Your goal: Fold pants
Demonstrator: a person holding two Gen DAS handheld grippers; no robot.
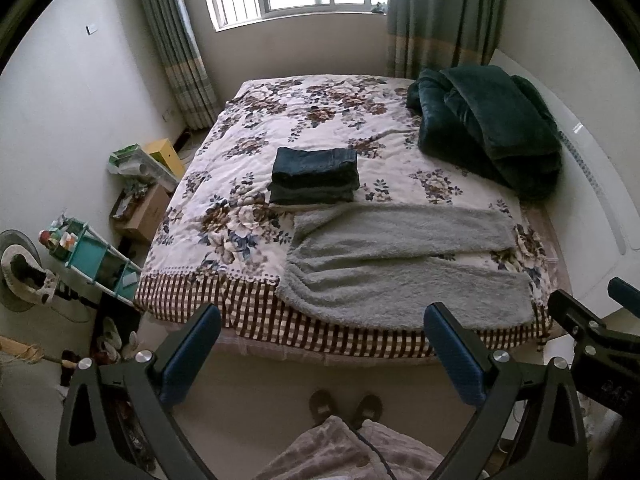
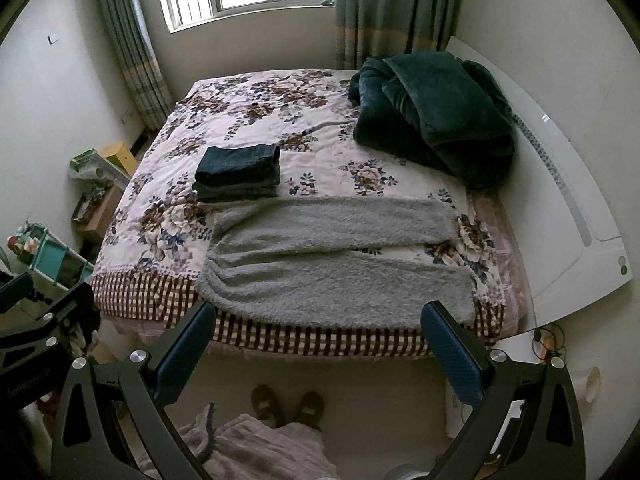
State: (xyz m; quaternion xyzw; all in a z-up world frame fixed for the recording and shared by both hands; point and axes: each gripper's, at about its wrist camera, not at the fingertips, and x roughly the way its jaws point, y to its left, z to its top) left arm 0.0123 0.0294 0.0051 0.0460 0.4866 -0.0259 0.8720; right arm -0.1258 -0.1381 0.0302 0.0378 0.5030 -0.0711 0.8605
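fuzzy grey fleece pants (image 1: 400,268) lie flat and spread on the near edge of the bed with the floral quilt (image 1: 320,128), waist to the left, legs running right and slightly parted. folded dark denim stack (image 1: 314,176) sits just behind the pants' waist. dark green plush blanket (image 1: 488,124) heaped at the bed's far right. left gripper (image 1: 320,356) and right gripper (image 2: 320,354) both hover off the bed over the floor, jaws wide apart, holding nothing. person's brown slippers (image 1: 346,404) below.
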